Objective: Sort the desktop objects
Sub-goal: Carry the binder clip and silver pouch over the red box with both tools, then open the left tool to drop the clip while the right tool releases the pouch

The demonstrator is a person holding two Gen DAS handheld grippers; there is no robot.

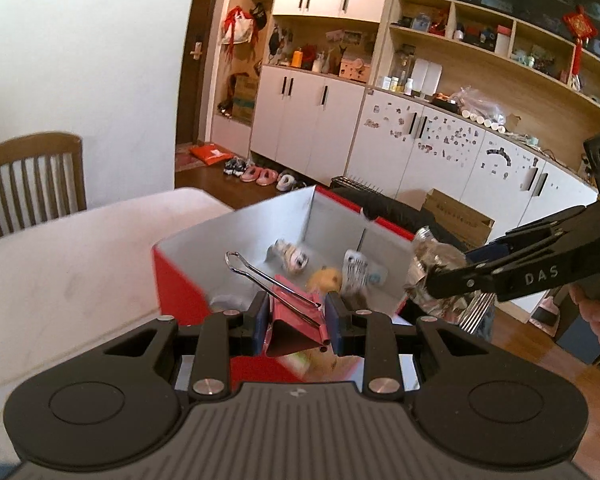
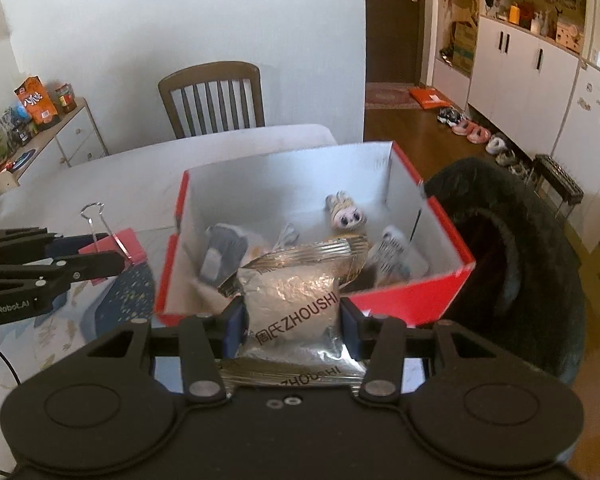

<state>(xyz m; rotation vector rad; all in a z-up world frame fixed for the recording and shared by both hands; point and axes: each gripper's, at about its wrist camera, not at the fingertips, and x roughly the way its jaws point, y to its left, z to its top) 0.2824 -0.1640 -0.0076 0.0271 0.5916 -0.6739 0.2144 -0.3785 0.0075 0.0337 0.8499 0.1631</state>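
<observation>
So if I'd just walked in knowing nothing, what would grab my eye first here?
Probably the red box with its silvery inside, open on the white table and already holding small items. Just before it, the right gripper pinches a crinkly silver snack packet, and to its left the left gripper clamps a pink binder clip with wire handles sticking up.

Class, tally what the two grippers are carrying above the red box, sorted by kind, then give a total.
Pink binder clip, in the left gripper: 1
Silver snack packet, in the right gripper: 1
Total: 2
</observation>
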